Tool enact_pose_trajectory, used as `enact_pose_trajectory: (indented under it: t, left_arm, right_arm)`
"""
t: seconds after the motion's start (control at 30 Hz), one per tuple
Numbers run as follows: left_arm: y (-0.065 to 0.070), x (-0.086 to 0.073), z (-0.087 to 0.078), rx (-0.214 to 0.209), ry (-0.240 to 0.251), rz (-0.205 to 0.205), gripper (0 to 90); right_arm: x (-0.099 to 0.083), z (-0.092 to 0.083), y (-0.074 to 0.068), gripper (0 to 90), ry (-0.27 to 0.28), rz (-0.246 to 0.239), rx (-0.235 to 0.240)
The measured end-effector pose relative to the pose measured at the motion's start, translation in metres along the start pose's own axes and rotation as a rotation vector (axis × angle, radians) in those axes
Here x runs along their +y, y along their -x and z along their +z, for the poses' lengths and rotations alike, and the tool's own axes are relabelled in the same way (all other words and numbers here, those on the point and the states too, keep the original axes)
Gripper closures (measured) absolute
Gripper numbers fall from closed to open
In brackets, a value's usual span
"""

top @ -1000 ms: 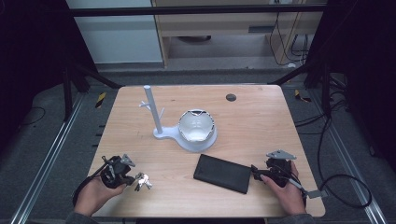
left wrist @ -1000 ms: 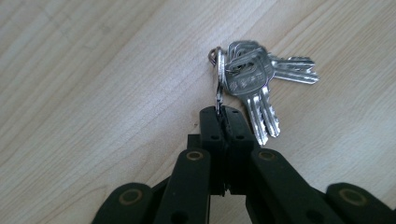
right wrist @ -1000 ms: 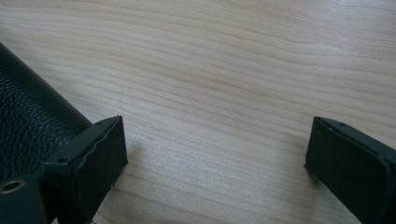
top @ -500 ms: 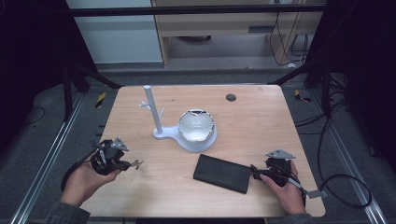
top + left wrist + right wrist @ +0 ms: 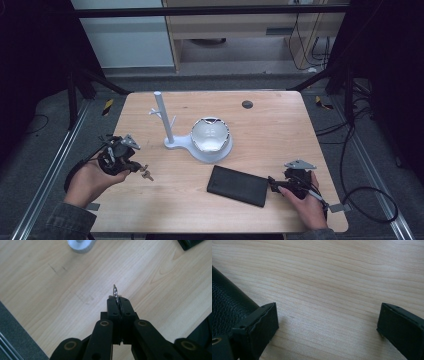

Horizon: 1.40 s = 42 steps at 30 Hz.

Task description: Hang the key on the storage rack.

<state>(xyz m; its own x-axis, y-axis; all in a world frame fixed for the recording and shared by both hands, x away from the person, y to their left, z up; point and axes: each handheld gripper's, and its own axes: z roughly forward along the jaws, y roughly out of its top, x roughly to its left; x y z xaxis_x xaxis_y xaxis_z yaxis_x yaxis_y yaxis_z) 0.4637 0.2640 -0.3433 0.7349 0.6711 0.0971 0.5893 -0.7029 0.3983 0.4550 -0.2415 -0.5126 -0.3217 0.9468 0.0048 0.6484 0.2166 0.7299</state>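
Wooden table, dark surroundings. Left gripper pinches a key ring at nine o'clock (light, stiff, likely slippery). Right gripper spread beside black wallet.

A light wooden table is set on grey floor; dark frame struts are seen at both sides; a wooden cabinet and white panel are placed behind, cables trailed at right
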Motion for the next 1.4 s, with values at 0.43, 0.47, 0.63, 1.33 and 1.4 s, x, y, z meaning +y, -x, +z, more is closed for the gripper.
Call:
enact_pose_trajectory:
  t: [0.43, 0.47, 0.63, 1.33, 1.4]
  left_arm:
    - [-0.017, 0.013, -0.029, 0.011, 0.037, -0.027, 88.5]
    - [-0.017, 0.013, -0.029, 0.011, 0.037, -0.027, 88.5]
    - [-0.022, 0.020, -0.039, 0.026, 0.040, -0.036, 88.6]
    - [-0.034, 0.054, -0.070, 0.046, 0.056, -0.023, 88.5]
    - [-0.035, 0.059, -0.073, 0.045, 0.065, -0.022, 88.5]
  right_arm:
    - [0.003, 0.003, 0.003, 1.9, -0.006, -0.008, 0.008]
    - [0.003, 0.003, 0.003, 1.9, -0.006, -0.009, 0.009]
    - [0.003, 0.003, 0.003, 1.9, -0.006, -0.009, 0.009]
    - [0.002, 0.003, 0.003, 1.8, -0.006, -0.017, 0.006]
    - [0.002, 0.003, 0.003, 1.8, -0.006, -0.017, 0.006]
